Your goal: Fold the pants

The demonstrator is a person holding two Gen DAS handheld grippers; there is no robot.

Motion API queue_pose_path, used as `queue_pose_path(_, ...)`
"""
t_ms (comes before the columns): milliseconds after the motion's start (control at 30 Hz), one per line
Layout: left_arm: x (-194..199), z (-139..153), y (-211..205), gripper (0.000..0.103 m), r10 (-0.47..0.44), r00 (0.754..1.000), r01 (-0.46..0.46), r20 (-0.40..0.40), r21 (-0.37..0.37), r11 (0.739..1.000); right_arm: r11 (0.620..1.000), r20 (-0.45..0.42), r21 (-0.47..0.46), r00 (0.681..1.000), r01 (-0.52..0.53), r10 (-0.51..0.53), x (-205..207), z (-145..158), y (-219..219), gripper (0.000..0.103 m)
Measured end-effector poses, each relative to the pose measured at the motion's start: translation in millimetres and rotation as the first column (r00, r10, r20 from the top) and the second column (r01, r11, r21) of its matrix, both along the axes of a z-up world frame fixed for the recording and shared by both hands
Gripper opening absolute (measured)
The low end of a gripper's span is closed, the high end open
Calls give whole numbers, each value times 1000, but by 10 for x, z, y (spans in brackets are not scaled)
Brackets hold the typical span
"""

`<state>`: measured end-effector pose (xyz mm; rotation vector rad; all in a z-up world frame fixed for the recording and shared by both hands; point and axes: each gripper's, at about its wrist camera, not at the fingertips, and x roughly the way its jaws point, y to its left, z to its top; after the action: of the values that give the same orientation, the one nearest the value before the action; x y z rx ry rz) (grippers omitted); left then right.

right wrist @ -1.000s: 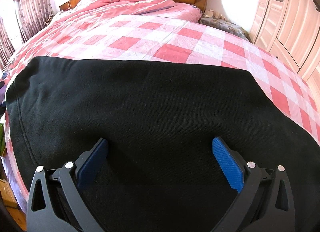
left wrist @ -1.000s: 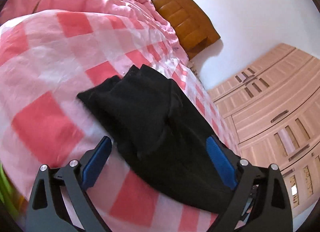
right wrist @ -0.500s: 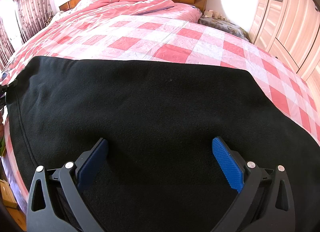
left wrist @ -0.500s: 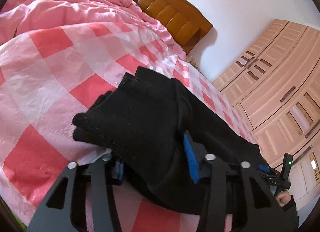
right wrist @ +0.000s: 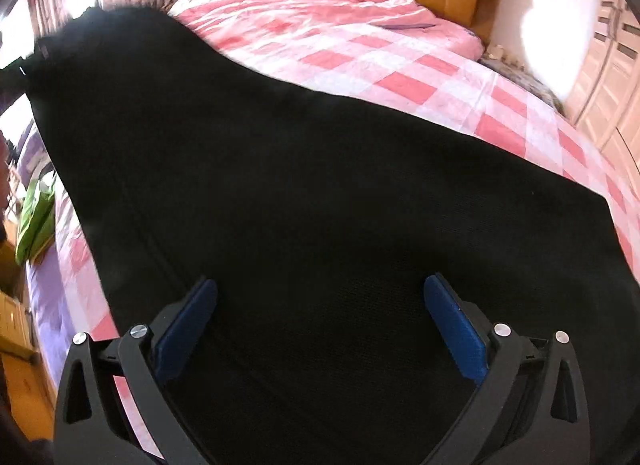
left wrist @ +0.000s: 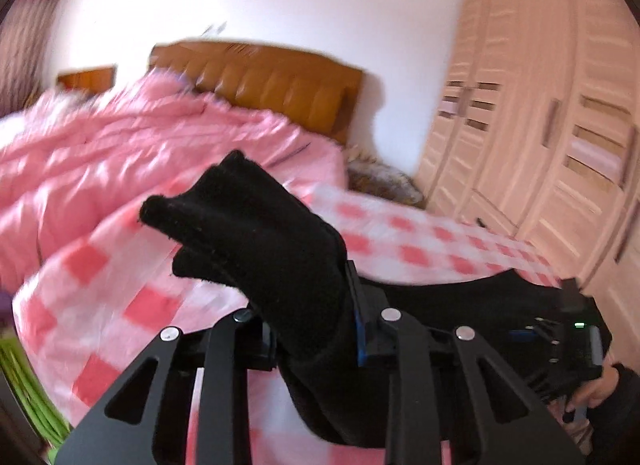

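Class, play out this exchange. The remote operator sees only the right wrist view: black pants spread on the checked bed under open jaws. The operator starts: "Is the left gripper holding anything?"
Observer: Yes. The left gripper has a bunched end of the black pants between its closing jaws.
Operator: Is that end lying on the bed?
Observer: No, it is held up above the checked bedspread.
Operator: What holds my right gripper?
Observer: A hand in a dark sleeve, seen at the lower right edge of the left wrist view.
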<state>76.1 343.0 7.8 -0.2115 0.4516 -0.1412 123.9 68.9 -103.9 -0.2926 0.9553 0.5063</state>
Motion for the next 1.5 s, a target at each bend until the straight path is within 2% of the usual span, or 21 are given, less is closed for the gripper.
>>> queue_pose_path(67,-48,190,-349,25,-51,998,49,36,58,997,999,21,36,1000,7,-8,-61,104,-77,98)
queue_pose_path(133,-96,311,-733,25,-112,992,104,63,115,988,990,44,137,998,39,-46,-123,256,-300,98)
queue_pose_path(267,-109,294,-1567,25,-223,973,199,62,261,944,946,43,263,978,188,-206,-139,438,-938,98)
queue_pose_path(400,18,-28,-2250,25,-315,949,307,-27,317,897,865,27,366,925,344,-379,-189,523,-1644,98)
queue_pose_path(500,96,-407,-2720,25,-375,920,390,-113,360,848,814,14,404,886,418,-463,-233,513,-2048,98)
queue_pose_path(600,146,-778,-3061,27,-407,895,445,-183,424,789,789,2,414,866,455,-501,-285,477,-2253,98)
queue_pose_path(633,144,-842,-3113,35,-422,885,465,-197,428,775,781,-9,418,862,463,-507,-300,453,-2309,98)
queue_pose_path(700,73,-881,-3178,65,-489,847,529,-208,413,741,772,-28,426,860,472,-510,-275,402,-2370,98)
queue_pose_path(733,24,-875,-3182,85,-514,833,550,-204,414,725,767,-40,433,860,474,-509,-288,376,-2386,98)
queue_pose_path(767,-54,-841,-3189,90,-532,826,556,-185,422,716,761,-52,442,861,474,-506,-302,358,-2400,98)
queue_pose_path(833,-212,-707,-3058,90,-538,834,535,-123,423,731,746,-76,473,865,469,-496,-327,343,-2432,98)
queue_pose_path(900,-374,-482,-2735,91,-526,850,501,-28,353,790,725,-107,512,872,460,-478,-367,342,-2457,98)
queue_pose_path(933,-432,-408,-2579,98,-516,857,487,10,315,815,711,-126,536,876,456,-466,-375,343,-2451,98)
queue_pose_path(1000,-554,-286,-2139,102,-456,886,429,85,228,874,692,-157,568,884,446,-441,-392,340,-2410,98)
queue_pose_path(1033,-565,-275,-1913,102,-399,913,377,83,201,904,683,-183,585,892,437,-413,-379,316,-2370,98)
queue_pose_path(1133,-516,-478,-1404,101,-213,977,209,-4,214,954,662,-250,631,914,404,-320,-366,263,-2192,98)
queue_pose_path(1200,-497,-601,-1188,100,-160,986,167,-49,190,968,680,-211,622,920,388,-331,-415,321,-2061,98)
queue_pose_path(1233,-540,-619,-1127,100,-153,987,159,-48,178,971,702,-145,605,918,377,-368,-477,413,-1993,97)
queue_pose_path(1333,-558,-704,-1045,101,-136,990,141,-41,171,975,771,-27,592,962,233,-271,-596,653,-1707,86)
queue_pose_path(1433,-527,-800,-1097,101,-129,990,140,-64,202,969,838,5,529,986,137,-164,-685,693,-1373,77)
queue_pose_path(1500,-481,-861,-1206,101,-144,987,157,-75,214,964,875,-32,459,987,156,-159,-677,566,-1206,72)
